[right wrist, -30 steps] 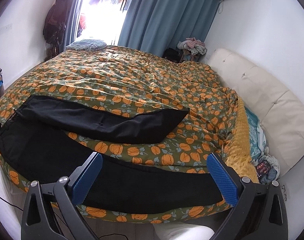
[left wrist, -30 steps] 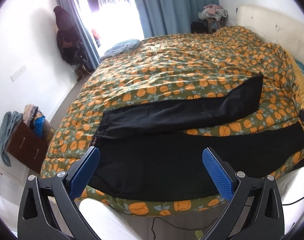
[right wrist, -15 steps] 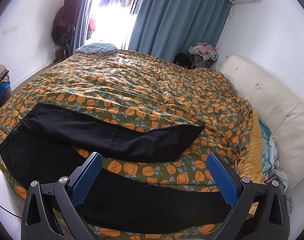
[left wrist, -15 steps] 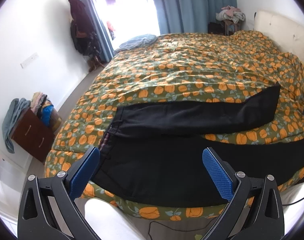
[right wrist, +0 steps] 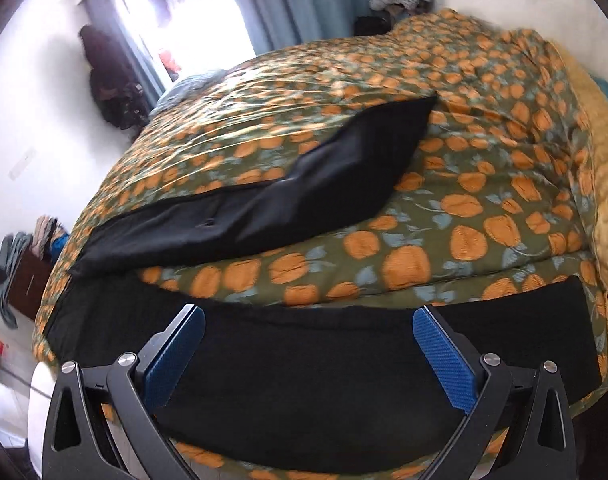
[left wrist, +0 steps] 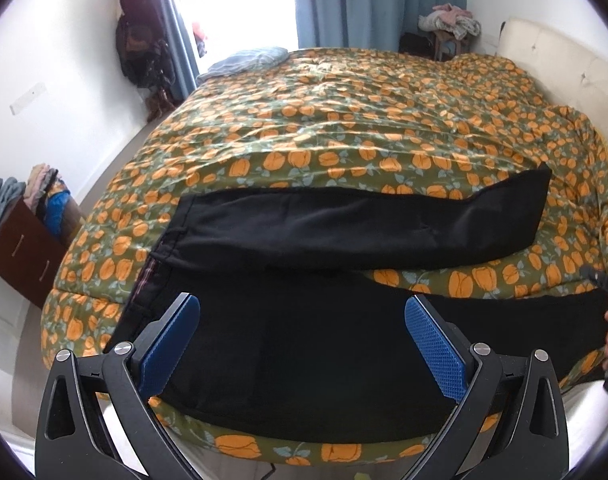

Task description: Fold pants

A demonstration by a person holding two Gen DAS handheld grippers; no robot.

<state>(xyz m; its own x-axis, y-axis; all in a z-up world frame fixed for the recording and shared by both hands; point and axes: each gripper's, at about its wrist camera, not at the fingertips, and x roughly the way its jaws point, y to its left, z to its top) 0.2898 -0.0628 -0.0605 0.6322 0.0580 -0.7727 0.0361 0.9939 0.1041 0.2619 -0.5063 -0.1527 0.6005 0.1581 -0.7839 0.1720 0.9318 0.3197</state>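
Note:
Black pants (left wrist: 304, 344) lie spread flat on the near side of a bed, waistband at the left, the two legs splayed apart toward the right. The far leg (left wrist: 364, 228) angles away over the quilt; the near leg (right wrist: 324, 372) runs along the bed's front edge. My left gripper (left wrist: 301, 322) hovers open over the seat and upper part of the near leg, blue pads wide apart, nothing between them. Over the middle of the near leg, my right gripper (right wrist: 308, 332) is open too, holding nothing.
The bed wears a green quilt with orange pumpkins (left wrist: 364, 132). A white padded headboard (left wrist: 564, 64) stands at the right, a brown dresser with clothes (left wrist: 27, 240) on the floor at the left. Blue curtains (left wrist: 364, 0) and a bright window are behind. A folded blue garment (left wrist: 247, 60) lies at the bed's far corner.
Both grippers have come closer to the near leg of the pants and stayed open. The right wrist view has swung leftward and tilted, with motion blur.

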